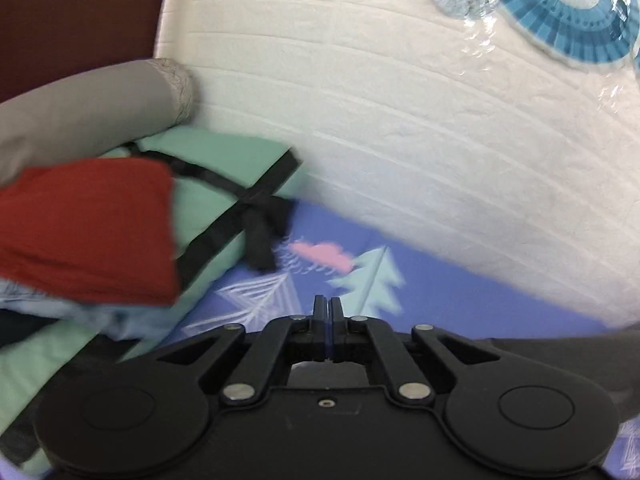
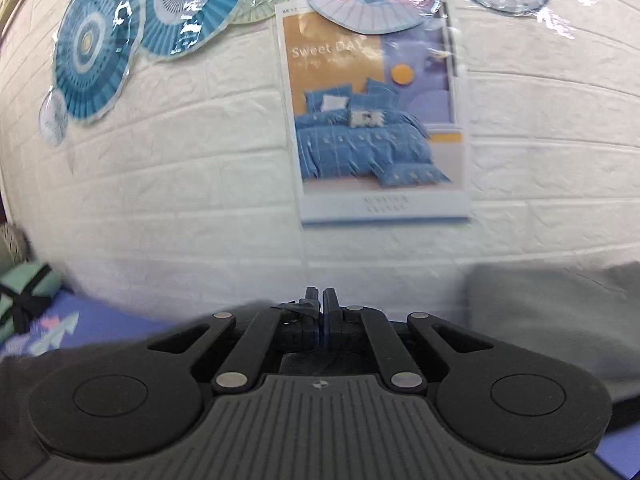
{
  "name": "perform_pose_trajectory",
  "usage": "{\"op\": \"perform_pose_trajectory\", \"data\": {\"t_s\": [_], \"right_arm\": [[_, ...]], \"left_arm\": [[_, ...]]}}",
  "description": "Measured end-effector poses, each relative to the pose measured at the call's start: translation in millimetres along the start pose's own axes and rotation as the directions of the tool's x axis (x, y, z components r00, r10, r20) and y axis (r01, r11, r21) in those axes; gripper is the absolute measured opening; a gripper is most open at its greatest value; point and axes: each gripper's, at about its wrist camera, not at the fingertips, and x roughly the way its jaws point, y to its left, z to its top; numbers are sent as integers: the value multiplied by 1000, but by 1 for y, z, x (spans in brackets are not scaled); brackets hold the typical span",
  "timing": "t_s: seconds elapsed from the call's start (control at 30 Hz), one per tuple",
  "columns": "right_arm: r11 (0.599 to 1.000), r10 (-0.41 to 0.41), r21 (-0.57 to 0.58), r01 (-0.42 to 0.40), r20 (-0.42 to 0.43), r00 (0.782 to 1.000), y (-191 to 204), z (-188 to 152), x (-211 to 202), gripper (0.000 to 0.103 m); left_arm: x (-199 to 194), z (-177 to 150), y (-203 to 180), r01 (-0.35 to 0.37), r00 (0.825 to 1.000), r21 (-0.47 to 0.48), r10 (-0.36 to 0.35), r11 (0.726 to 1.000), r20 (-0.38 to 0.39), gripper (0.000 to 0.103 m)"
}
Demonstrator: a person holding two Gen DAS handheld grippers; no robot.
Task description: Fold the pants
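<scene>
Dark grey pants fabric point(image 1: 560, 348) shows at the lower right of the left wrist view and spreads under and around the right gripper in the right wrist view point(image 2: 24, 364). My left gripper point(image 1: 328, 308) has its jaws together above the purple patterned sheet point(image 1: 440, 280); nothing shows between the tips. My right gripper point(image 2: 318, 300) also has its jaws together, with dark fabric close around them; whether it pinches the pants I cannot tell. Both point toward the white brick wall point(image 2: 180, 200).
A pile at the left holds a red garment point(image 1: 88, 232), a mint bundle tied with black ribbon point(image 1: 224, 184), a grey bolster point(image 1: 88, 112) and light blue cloth point(image 1: 100, 316). A grey cushion point(image 2: 560, 312) lies at right. A poster point(image 2: 376, 120) and paper fans point(image 2: 96, 64) hang on the wall.
</scene>
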Motion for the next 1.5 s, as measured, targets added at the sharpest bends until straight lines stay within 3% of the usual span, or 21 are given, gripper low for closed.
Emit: {"op": "perform_pose_trajectory", "data": {"t_s": [0.07, 0.1, 0.13, 0.2, 0.23, 0.27, 0.3, 0.37, 0.4, 0.47, 0.6, 0.8, 0.87, 1.0, 1.1, 1.27, 1.3, 1.33, 1.37, 1.4, 1.5], "right_arm": [[999, -32, -25, 29, -144, 989, -6, -32, 7, 12], [999, -47, -30, 42, -198, 979, -8, -46, 11, 23], [999, -50, -26, 45, -238, 970, -10, -57, 12, 28], [999, -46, 3, 48, -261, 964, -15, -70, 10, 42], [998, -52, 9, 56, -246, 968, -17, -70, 7, 44], [998, -60, 11, 65, -229, 972, -18, -67, 4, 52], [997, -71, 12, 76, -208, 976, -19, -62, 1, 67], [995, -95, 11, 98, -157, 983, -20, -51, -7, 90], [994, -104, 5, 105, -138, 985, -21, -47, -9, 94], [994, -107, 0, 108, -125, 986, -21, -42, -10, 95], [992, -122, 7, 124, -134, 983, -25, -47, -9, 95], [976, -212, 10, 216, -151, 966, -36, -52, -7, 96], [965, -256, 21, 263, -158, 954, -45, -52, -4, 96], [965, -250, 44, 258, -137, 958, -56, -49, 1, 94], [971, -237, -4, 238, -115, 965, -55, -44, 12, 93], [976, -205, -103, 191, -148, 968, -52, -43, 44, 90], [978, -198, -107, 182, -171, 965, -53, -44, 49, 86], [980, -185, -106, 167, -201, 962, -53, -44, 53, 76], [984, -166, -101, 147, -222, 961, -53, -44, 56, 16], [986, -156, -92, 138, -226, 962, -51, -44, 54, 5], [993, -111, -42, 107, -88, 990, -45, -35, 30, 5]], "left_arm": [[10, -8, 9, 25, 996, -35, -28, 999, -87, 0], [14, -11, 9, 39, 993, -39, -43, 998, -114, 5], [17, -14, 7, 48, 990, -34, -52, 998, -130, 13], [20, -12, -4, 66, 988, -4, -66, 998, -139, 49], [21, -10, -10, 76, 988, 17, -73, 997, -137, 58], [23, -6, -18, 85, 988, 37, -79, 996, -132, 82], [24, -2, -25, 96, 988, 61, -87, 994, -124, 103], [26, 3, -41, 112, 989, 119, -99, 987, -106, 103], [30, 6, -50, 123, 988, 155, -106, 980, -111, 103], [43, 7, -71, 156, 982, 234, -125, 960, -142, 103], [74, -2, -111, 240, 963, 386, -168, 891, -212, 103], [125, -22, -148, 305, 935, 470, -169, 828, -311, 103], [137, -27, -157, 324, 926, 480, -170, 815, -336, 103], [153, -33, -172, 341, 916, 501, -160, 795, -369, 103], [163, -35, -178, 345, 911, 497, -157, 796, -381, 103], [166, -35, -178, 365, 903, 487, -175, 794, -392, 103], [165, -35, -178, 364, 904, 488, -175, 793, -390, 79], [163, -34, -179, 358, 907, 491, -172, 794, -385, 61], [162, -35, -179, 357, 908, 493, -171, 794, -383, 30], [160, -35, -180, 350, 911, 494, -167, 796, -376, 11], [150, -35, -177, 338, 922, 484, -180, 807, -343, 0]]}}
